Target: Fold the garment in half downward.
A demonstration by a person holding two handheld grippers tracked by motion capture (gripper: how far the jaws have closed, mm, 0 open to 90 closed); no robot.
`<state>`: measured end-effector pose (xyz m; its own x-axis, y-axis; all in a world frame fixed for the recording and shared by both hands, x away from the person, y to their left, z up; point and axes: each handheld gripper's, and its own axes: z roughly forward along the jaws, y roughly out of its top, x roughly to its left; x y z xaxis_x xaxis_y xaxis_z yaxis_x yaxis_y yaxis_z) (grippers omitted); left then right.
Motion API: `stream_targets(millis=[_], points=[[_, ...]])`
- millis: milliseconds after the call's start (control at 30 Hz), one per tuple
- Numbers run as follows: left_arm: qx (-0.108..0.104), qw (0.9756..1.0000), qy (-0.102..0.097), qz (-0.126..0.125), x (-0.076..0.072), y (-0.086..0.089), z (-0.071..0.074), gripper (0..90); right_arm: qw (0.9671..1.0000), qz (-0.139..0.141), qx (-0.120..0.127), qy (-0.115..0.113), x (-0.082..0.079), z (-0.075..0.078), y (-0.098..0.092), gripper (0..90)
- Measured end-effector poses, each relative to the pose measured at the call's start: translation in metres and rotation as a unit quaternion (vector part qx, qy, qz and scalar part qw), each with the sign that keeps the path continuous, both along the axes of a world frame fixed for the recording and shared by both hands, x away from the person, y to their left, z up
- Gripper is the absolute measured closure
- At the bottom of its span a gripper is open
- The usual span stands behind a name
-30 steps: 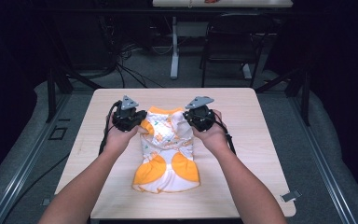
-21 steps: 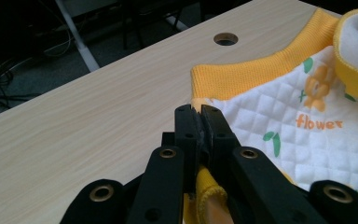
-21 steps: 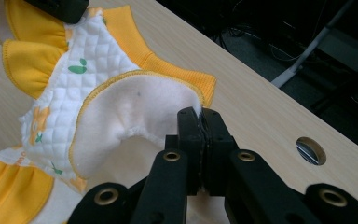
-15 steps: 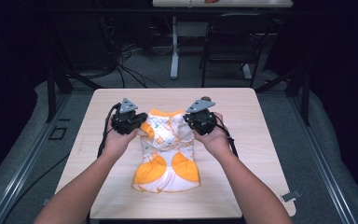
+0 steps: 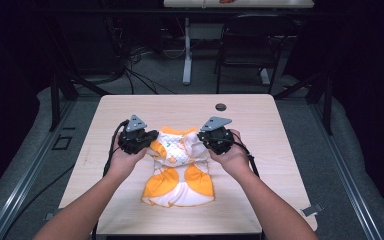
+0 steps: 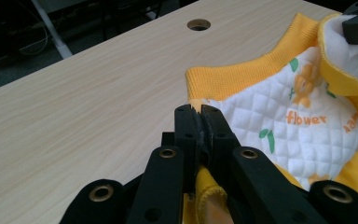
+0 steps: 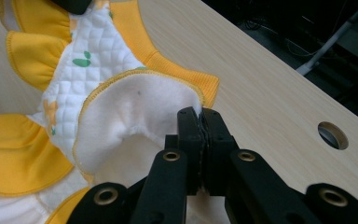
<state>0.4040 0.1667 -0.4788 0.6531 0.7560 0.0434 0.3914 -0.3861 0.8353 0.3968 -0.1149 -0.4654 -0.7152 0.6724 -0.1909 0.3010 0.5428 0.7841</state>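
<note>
A small quilted garment (image 5: 180, 175), white with orange-yellow trim and a "flower" print, lies at the middle of the wooden table (image 5: 280, 150). My left gripper (image 5: 151, 145) is at its upper left corner, shut on the yellow ribbed edge (image 6: 242, 79); the pinch shows in the left gripper view (image 6: 200, 112). My right gripper (image 5: 203, 142) is at the upper right corner, shut on the turned-up edge with the white fleece lining (image 7: 135, 107), seen in the right gripper view (image 7: 199, 114). The garment's top is lifted and bunched between the two grippers.
A round cable hole (image 5: 220, 106) sits in the table's far middle. Bare wood (image 5: 110, 115) surrounds the garment on all sides. Beyond the far edge stand a chair (image 5: 240, 45) and a desk leg (image 5: 186, 55) on the dark floor, with loose cables.
Both hands have drawn toward the near side of the table, carrying the garment's top edge with them. The garment's lower hem has stayed in place.
</note>
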Motion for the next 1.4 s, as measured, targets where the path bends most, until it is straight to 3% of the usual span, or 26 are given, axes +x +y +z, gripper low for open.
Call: stream_targets(millis=[233, 633, 867, 967, 1200, 1400], points=[[0.004, 0.9999, 0.009, -0.012, -0.008, 0.001, -0.010, 86.0, 0.9998, 0.012, -0.011, 0.015, -0.009, -0.008, 0.000, 87.3], [0.005, 0.9991, 0.025, -0.035, -0.027, 0.002, -0.027, 85.8, 0.9989, 0.020, 0.002, 0.041, -0.031, -0.030, -0.005, 87.2], [0.005, 0.9989, 0.030, -0.034, -0.038, 0.003, -0.036, 85.7, 0.9987, 0.023, 0.003, 0.046, -0.044, -0.040, -0.006, 87.2], [-0.008, 0.9988, 0.034, -0.032, -0.048, 0.005, -0.041, 85.6, 0.9985, 0.022, 0.014, 0.048, -0.053, -0.046, -0.006, 87.1], [-0.013, 0.9981, 0.043, -0.042, -0.066, 0.009, -0.055, 85.0, 0.9975, 0.025, 0.034, 0.057, -0.068, -0.057, -0.010, 86.6], [-0.017, 0.9968, 0.058, -0.052, -0.079, 0.011, -0.066, 83.2, 0.9966, 0.031, 0.033, 0.068, -0.080, -0.069, -0.010, 85.3]])
